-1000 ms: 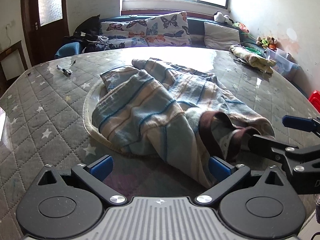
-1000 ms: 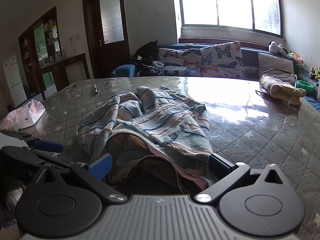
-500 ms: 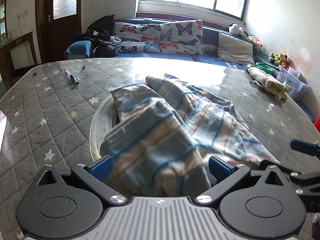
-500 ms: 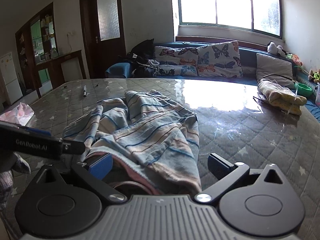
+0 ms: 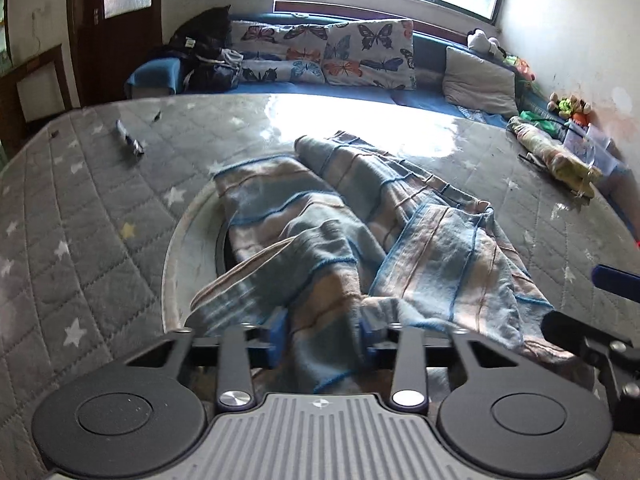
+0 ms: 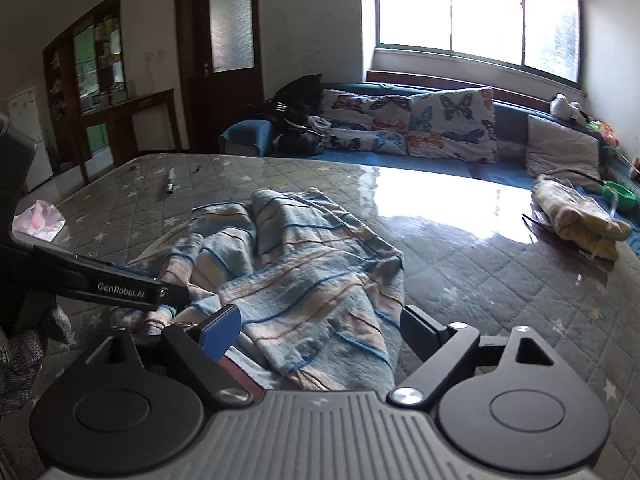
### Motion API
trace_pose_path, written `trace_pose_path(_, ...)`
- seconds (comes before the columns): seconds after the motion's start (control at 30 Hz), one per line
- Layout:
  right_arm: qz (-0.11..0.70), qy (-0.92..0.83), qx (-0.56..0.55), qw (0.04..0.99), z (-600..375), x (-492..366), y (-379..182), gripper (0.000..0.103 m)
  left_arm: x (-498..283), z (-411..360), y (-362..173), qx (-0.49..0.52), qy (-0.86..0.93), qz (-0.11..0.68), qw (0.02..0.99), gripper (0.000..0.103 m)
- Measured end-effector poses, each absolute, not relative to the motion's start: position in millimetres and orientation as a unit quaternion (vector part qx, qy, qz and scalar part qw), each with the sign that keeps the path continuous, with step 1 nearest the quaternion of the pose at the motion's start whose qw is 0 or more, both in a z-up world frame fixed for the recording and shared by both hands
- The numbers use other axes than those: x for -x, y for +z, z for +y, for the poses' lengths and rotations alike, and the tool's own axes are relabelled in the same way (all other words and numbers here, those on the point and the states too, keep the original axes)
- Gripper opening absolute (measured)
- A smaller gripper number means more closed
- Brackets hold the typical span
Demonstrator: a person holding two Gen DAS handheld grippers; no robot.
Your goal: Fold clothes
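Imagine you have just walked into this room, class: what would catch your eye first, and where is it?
First, the crumpled blue striped garment lying mid-table on the grey star-quilted cover, its near edge pinched in the left gripper, while the right gripper stands open around another fold. Next, glare from the bright window on the table, and the butterfly cushions on the blue sofa beneath the window.

A: Item one?
B: Striped garment (image 5: 340, 236), crumpled on quilted table (image 5: 80, 208); left gripper (image 5: 322, 336) clamped a fold at its near edge.
A: Others?
B: Pen (image 5: 130, 143), far-left of garment; right gripper (image 5: 592, 320), beside its right edge.
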State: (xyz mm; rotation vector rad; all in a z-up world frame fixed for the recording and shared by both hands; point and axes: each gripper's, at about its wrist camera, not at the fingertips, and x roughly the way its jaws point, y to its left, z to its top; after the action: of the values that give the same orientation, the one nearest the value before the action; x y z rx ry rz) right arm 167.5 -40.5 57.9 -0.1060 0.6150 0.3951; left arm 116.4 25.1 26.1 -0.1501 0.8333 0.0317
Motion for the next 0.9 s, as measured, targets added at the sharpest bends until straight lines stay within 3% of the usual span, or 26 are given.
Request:
trace_pose_path(0.1,0.302,0.213,0.067,0.927,-28,-172,57,0.079,-106,33,26,0.084,0.015,0.399,0.913,0.018)
trace_pose_path(0.2,0.308,0.23,0.085,0.919,-13,-178,50,0.071,-97,38,27,0.088,0.02,0.394,0.915,0.014)
trace_pose_path(0.37,0.335,0.243,0.098,0.905,-2,-189,32,0.05,-84,50,27,0.097,0.029,0.389,0.916,0.012)
trace_pose_path(0.43,0.344,0.245,0.102,0.901,-1,-189,26,0.049,-80,55,27,0.101,0.033,0.387,0.916,0.012)
trace_pose_path(0.53,0.346,0.242,0.115,0.899,-2,-185,20,0.04,-75,60,27,0.103,0.038,0.385,0.916,0.012)
trace_pose_path(0.7,0.342,0.227,0.111,0.905,-13,-181,18,0.012,-69,66,29,0.102,0.053,0.379,0.918,0.012)
trace_pose_path(0.8,0.326,0.213,0.097,0.916,-23,-178,25,0.003,-65,70,30,0.101,0.062,0.375,0.92,0.011)
trace_pose_path(0.9,0.312,0.187,0.082,0.928,-37,-178,33,0.003,-61,76,32,0.102,0.074,0.371,0.92,0.01)
